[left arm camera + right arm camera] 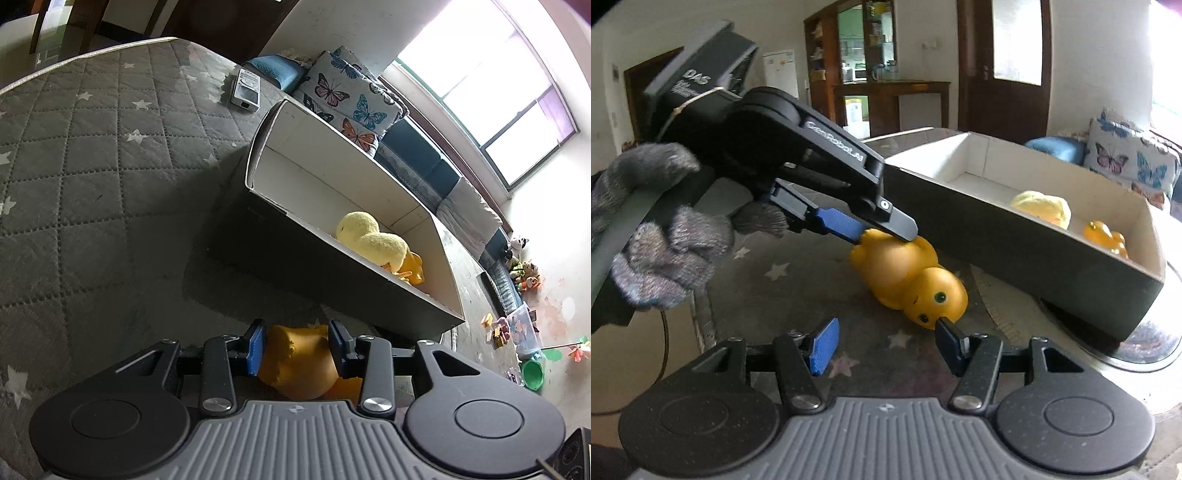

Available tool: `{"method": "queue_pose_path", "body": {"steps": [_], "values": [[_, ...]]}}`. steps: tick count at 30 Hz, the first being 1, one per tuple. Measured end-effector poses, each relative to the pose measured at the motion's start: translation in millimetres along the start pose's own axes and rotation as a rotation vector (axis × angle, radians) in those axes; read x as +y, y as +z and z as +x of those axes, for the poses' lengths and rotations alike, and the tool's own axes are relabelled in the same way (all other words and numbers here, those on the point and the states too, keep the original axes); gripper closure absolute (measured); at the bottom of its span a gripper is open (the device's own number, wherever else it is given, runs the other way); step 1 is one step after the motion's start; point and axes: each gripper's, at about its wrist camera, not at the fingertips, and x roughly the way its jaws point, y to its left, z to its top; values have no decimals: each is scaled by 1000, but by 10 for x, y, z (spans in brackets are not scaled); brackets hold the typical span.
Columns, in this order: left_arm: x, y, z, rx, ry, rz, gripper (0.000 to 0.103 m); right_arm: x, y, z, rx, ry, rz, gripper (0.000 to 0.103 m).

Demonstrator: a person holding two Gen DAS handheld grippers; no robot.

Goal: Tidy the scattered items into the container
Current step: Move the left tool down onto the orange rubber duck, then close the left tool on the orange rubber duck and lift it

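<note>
A yellow rubber duck (pixel 908 273) lies on its side on the grey star-quilted surface (pixel 92 166), right beside the dark cardboard box (pixel 332 273). My left gripper (pixel 295 345) is shut on the duck's body (pixel 299 365); it shows in the right wrist view (pixel 886 230) gripping the duck's tail end. My right gripper (pixel 882 339) is open and empty, just in front of the duck's head. Inside the white-lined box (pixel 1027 240) lie a pale yellow plush toy (pixel 369 238) and a small yellow duck (pixel 1104 236).
A remote control (pixel 245 90) lies on the quilt behind the box. Butterfly cushions (pixel 351 99) and a sofa stand beyond the box. Toys and a green cup (pixel 532 373) litter the floor at the right. A gloved hand (pixel 661 236) holds the left gripper.
</note>
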Motion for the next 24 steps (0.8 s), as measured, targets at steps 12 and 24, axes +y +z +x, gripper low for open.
{"method": "queue_pose_path", "body": {"steps": [12, 24], "values": [[42, -38, -62, 2, -5, -46, 63, -215, 160, 167, 7, -71, -10, 37], [153, -34, -32, 4, -40, -105, 63, -105, 182, 301, 26, -44, -53, 52]]}}
